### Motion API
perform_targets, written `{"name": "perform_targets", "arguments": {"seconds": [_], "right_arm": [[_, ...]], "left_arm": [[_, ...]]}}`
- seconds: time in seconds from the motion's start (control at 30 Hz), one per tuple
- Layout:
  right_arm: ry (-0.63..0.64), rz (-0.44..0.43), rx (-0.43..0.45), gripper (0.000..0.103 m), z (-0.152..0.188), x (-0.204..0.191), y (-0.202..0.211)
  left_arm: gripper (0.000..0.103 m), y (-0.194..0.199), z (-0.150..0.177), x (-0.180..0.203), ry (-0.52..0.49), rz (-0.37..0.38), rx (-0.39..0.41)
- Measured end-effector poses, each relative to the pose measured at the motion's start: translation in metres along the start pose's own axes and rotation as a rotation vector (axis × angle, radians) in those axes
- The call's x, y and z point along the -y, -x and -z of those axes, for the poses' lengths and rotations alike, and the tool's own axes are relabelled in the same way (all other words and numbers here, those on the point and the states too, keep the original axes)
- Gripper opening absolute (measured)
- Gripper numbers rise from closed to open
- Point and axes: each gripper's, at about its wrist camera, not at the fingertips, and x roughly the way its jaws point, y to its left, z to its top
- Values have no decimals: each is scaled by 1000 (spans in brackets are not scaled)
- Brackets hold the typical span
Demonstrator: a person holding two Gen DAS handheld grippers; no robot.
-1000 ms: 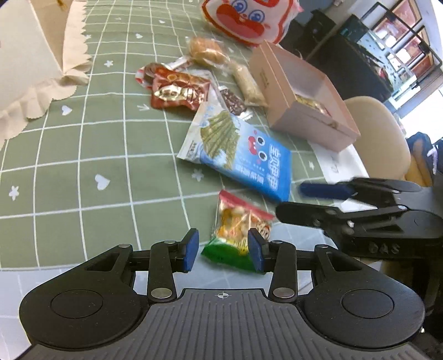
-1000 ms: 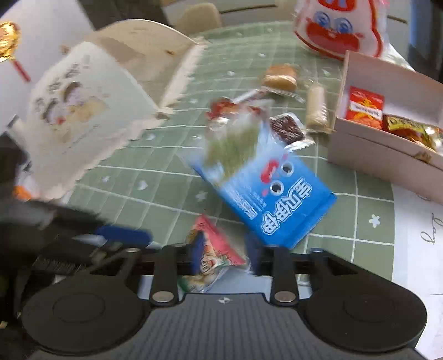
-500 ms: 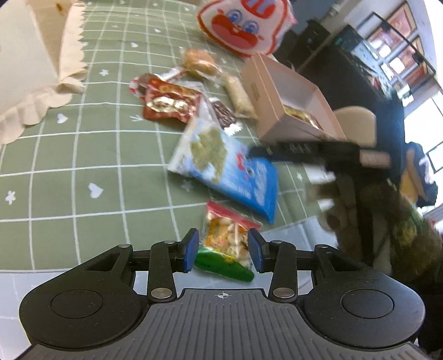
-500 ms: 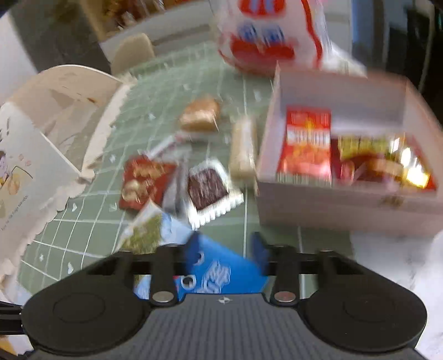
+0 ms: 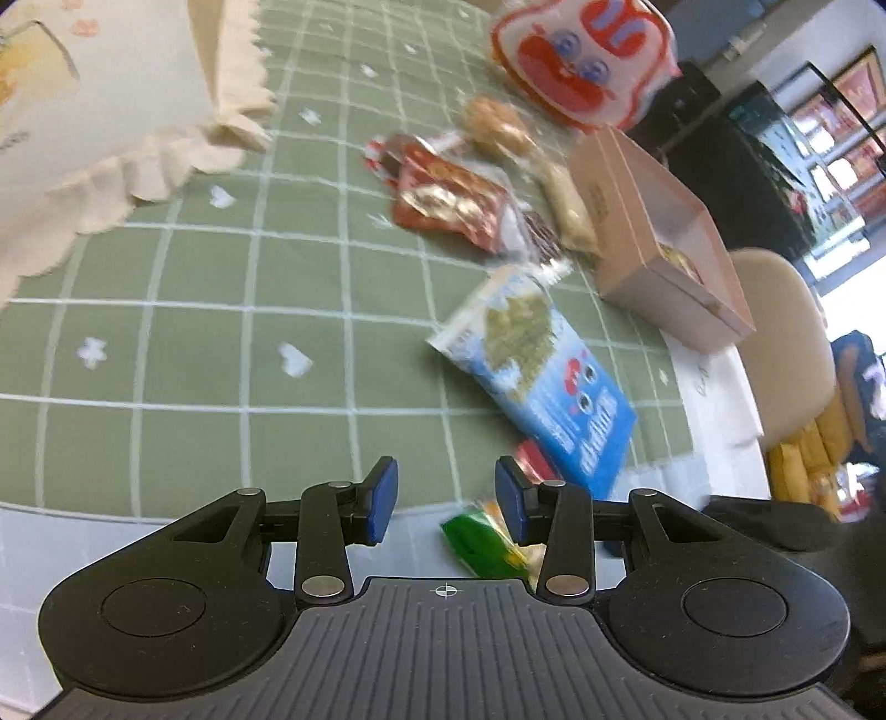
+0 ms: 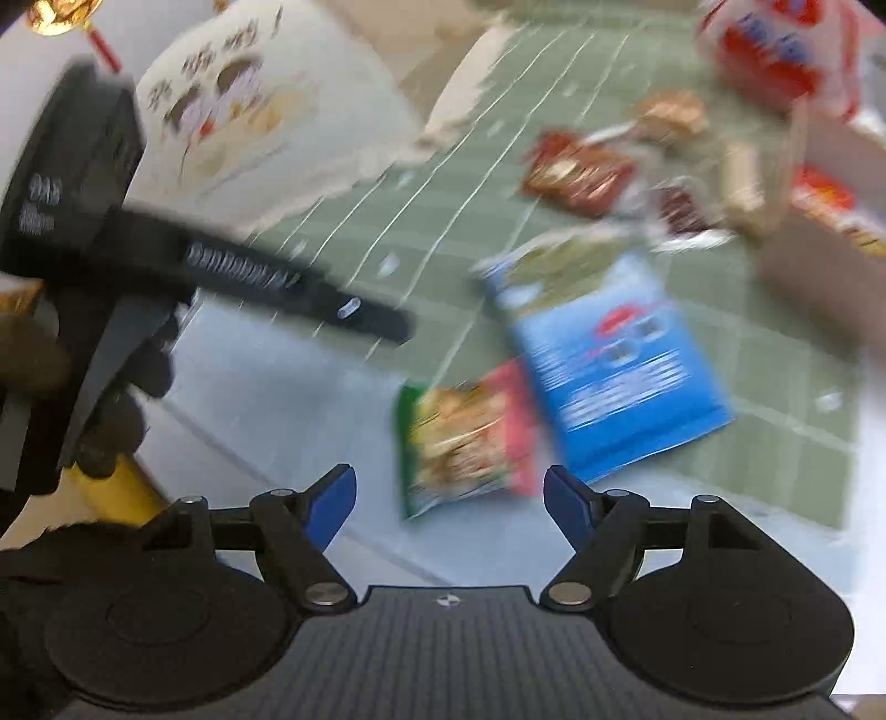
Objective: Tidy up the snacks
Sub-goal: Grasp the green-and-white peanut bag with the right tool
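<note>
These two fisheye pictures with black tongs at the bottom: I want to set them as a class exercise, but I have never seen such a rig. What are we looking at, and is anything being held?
There is no robot here. A person holds a two-finger gripper in each hand, and each gripper carries a camera that looks forward along its fingers.

One picture is from the left gripper, the other from the right gripper, whose jaws have just been opening. Both stand open and hold nothing.

Snacks lie on a green checked tablecloth: a blue packet, a small green and red packet just ahead of the right gripper, a dark red packet and a big red and white bag. The open cardboard box already holds some snacks. The right-hand picture is blurred.
</note>
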Motion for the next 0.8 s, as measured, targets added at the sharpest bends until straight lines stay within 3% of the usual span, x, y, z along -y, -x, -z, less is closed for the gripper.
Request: {"name": "perform_targets", "arguments": {"seconds": [0.17,0.23,0.33,0.43,0.53,0.6,0.7,0.8], "right_arm": [[-102,50,-5,74,-13,5,-17],[-120,78,13,74,-17,1,-20],[-136,158,26,75,-25,-8,-30],[-75,251,40,75,-33,-25,-45],[80,306,41,59,-32,-41,-49],[140,297,36,50,-26,-42,-41],[130,288,17,43,-12,-20,-19],[75,348,7,42,5,14,6]], "left_arm": [[40,-9,18,0,-11,68,-84],[39,-2,23,-8,21,75,-69],[39,15,20,-25,65,22,-3],[39,25,13,-33,80,-38,37],[39,25,10,-33,91,-41,38],[39,17,10,-27,97,-18,23],[39,2,9,-13,103,26,1],[39,-16,2,1,128,60,-13]]}}
